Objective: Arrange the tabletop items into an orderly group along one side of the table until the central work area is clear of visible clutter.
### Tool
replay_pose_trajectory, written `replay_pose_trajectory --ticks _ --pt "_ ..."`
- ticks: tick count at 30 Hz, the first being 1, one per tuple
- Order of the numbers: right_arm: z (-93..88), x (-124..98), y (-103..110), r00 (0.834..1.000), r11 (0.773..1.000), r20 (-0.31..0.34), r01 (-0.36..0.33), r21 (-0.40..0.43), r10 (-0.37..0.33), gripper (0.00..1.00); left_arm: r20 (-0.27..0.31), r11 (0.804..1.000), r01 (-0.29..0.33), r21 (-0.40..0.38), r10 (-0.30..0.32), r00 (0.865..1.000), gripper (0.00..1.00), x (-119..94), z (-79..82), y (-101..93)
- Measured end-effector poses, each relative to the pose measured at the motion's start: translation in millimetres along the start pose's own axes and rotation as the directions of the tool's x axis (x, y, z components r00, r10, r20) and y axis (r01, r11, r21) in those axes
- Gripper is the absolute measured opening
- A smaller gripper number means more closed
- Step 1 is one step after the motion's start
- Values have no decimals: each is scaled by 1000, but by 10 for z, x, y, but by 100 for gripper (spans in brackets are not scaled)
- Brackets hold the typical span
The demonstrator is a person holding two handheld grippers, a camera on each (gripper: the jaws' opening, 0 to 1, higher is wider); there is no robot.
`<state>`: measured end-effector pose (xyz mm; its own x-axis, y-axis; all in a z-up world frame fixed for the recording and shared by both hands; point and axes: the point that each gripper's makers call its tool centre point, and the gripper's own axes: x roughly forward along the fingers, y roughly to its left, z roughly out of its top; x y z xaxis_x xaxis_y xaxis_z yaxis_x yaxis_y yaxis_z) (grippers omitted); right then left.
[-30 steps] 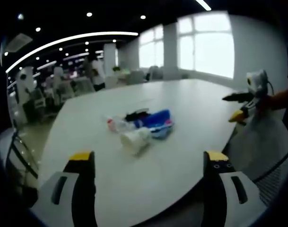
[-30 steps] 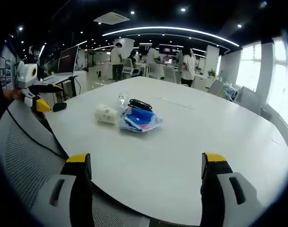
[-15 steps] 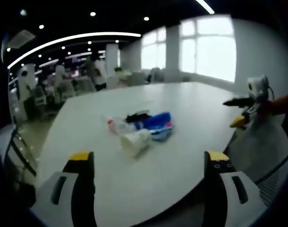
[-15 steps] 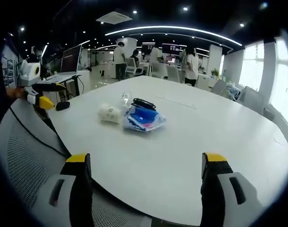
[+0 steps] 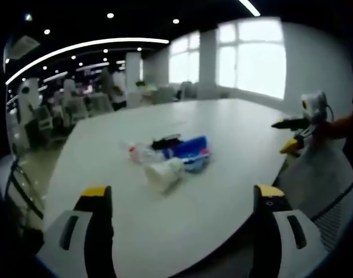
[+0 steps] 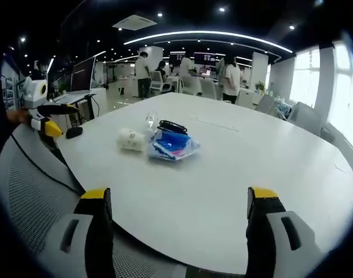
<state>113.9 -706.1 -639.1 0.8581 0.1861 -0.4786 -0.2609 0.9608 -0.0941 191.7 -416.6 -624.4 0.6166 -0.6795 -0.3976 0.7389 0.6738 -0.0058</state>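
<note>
Right gripper view has both claws, right claw [image 6: 175,202] and left claw [image 5: 179,200], wide open and empty, clutter pile [image 6: 159,141] mid-worktop [image 6: 234,174]; best approach low, taking the near-edge paper roll [image 6: 131,139] first.

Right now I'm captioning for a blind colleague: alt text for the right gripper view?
A small cluster, a white roll, a blue bag and a black item, sits on a white table. The right gripper is open near the table's edge.
</note>
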Motion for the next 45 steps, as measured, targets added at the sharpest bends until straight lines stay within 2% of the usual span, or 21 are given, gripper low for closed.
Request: replay_pose_trajectory --ticks 6,14,20,31,45 --pt "5 -2 6 1000 1000 3 -1 5 1 97 -6 1000 16 13 -16 1000 97 63 20 68" --pt "11 -4 1 1000 1000 8 1 12 -1 97 -21 994 57 92 -55 998 98 237 137 189" --pt "4 -3 -7 1000 1000 4 5 14 -5 97 -29 988 89 123 -86 996 98 342 213 293" --pt "-1 0 -21 1000 1000 0 10 10 -10 97 -24 985 91 146 -88 996 97 465 393 487" --pt "16 -4 -42 1000 1000 12 15 18 -15 97 -20 966 96 240 -94 995 96 690 686 710"
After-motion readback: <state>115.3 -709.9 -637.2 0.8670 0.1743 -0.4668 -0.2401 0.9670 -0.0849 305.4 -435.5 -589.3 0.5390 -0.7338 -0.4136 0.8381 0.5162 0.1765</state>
